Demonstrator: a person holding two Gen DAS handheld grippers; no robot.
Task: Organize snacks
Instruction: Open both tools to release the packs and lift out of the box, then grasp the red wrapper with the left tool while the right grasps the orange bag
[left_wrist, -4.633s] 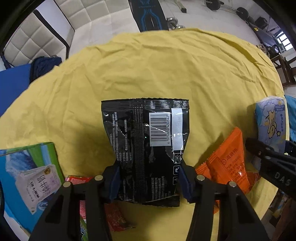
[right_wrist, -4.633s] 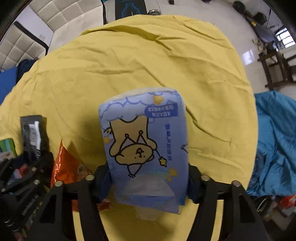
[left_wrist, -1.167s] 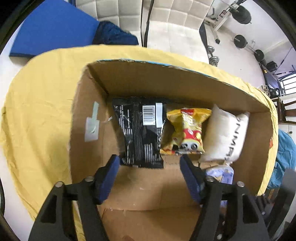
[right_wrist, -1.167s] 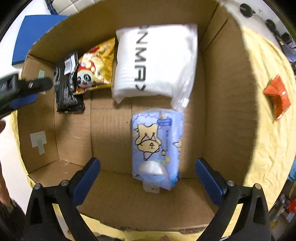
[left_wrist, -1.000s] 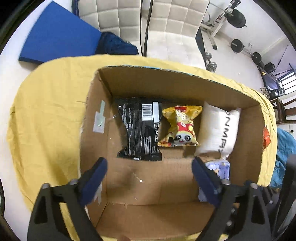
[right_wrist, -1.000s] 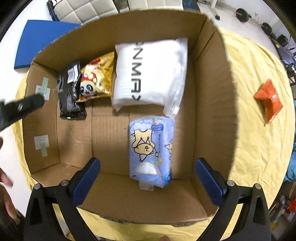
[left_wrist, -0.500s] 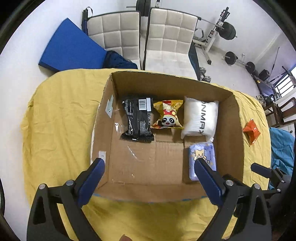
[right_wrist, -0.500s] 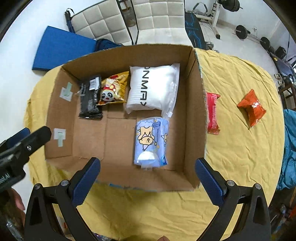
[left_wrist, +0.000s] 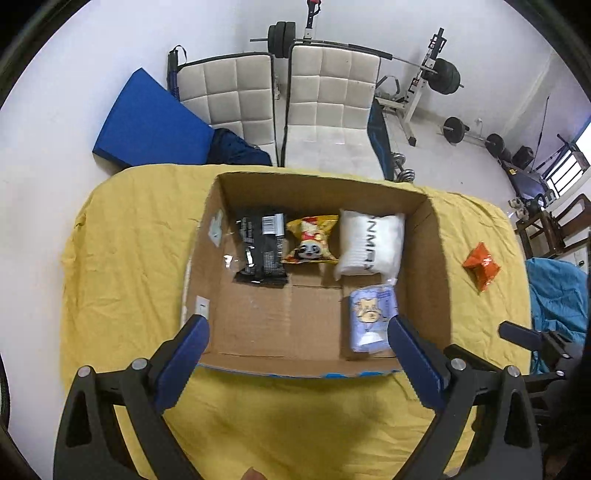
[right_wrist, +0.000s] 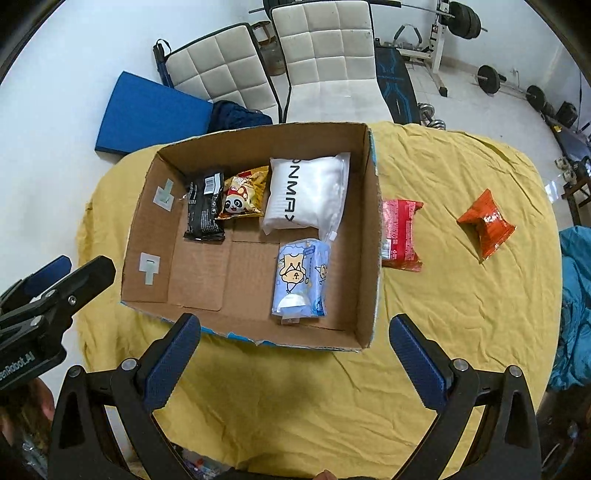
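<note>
An open cardboard box (left_wrist: 436, 258) (right_wrist: 371, 229) sits on a yellow-covered table. Inside lie a black packet (left_wrist: 262, 249) (right_wrist: 205, 206), a yellow panda snack (left_wrist: 312, 240) (right_wrist: 243, 199), a white pack (left_wrist: 369, 242) (right_wrist: 306, 192) and a blue tissue pack (left_wrist: 369, 319) (right_wrist: 301, 280). Outside the box, a red packet (right_wrist: 400, 232) lies against its right wall and an orange packet (left_wrist: 482, 264) (right_wrist: 485, 221) further right. My left gripper (left_wrist: 297, 349) and right gripper (right_wrist: 295, 350) hover high above the box's near edge, both open and empty.
The yellow cloth (right_wrist: 461, 295) covers a rounded table. Two white chairs (left_wrist: 325, 96) and a blue mat (left_wrist: 147, 122) stand behind it, with gym weights (left_wrist: 447, 75) at the back. A teal cloth (right_wrist: 576, 314) hangs at the right.
Both grippers carried the black packet and the blue tissue pack into the box, let go, opened wide and have risen back high above the table.
</note>
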